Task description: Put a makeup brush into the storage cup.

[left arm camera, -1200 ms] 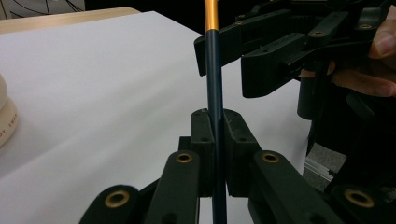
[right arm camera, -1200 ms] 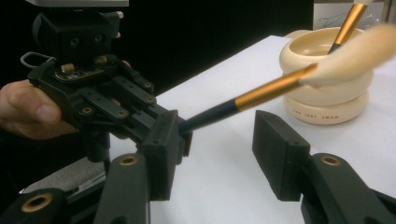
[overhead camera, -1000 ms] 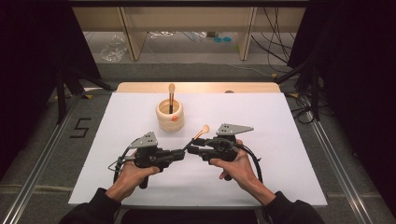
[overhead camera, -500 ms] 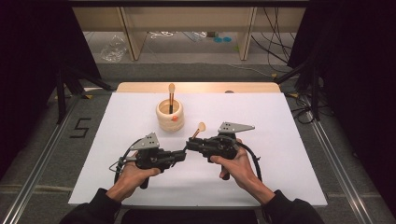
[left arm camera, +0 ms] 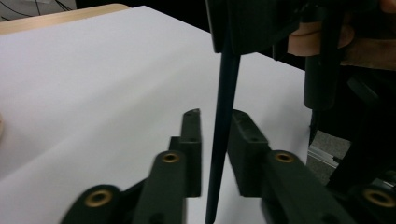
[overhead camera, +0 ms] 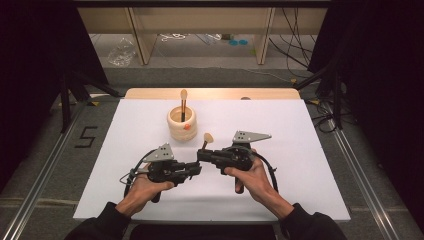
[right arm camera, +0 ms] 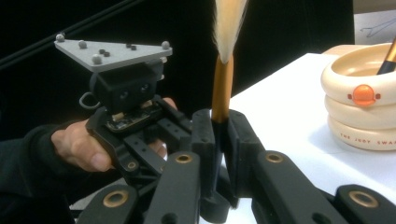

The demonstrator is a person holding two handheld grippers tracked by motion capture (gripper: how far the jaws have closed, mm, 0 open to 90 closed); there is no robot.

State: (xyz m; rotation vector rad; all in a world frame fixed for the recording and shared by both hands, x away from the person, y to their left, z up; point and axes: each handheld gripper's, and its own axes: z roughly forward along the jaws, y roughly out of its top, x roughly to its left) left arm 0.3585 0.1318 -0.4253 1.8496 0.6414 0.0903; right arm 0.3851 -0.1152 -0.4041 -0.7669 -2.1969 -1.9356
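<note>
A lab: black curtains (overhead camera: pixel 30 75), floor rails (overhead camera: pixel 45 172) (loose cables (overhead camera: pixel 300 35) behind).

The right claw (right arm camera: pixel 218 135) has just closed on the brush (right arm camera: pixel 222 88), while the left claw (left arm camera: pixel 214 140) apparently loosened.

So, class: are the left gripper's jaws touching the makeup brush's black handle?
Apart. In the left gripper view, the handle stands between the left gripper's jaws with white table visible on both sides of it; the right gripper clamps the brush.

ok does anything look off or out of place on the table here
Nothing stands out. The makeup brush stands upright in the right claw, its black handle between the parted jaws of the left claw, which have just been opening. The cream holder sits upright with another brush inside.
</note>
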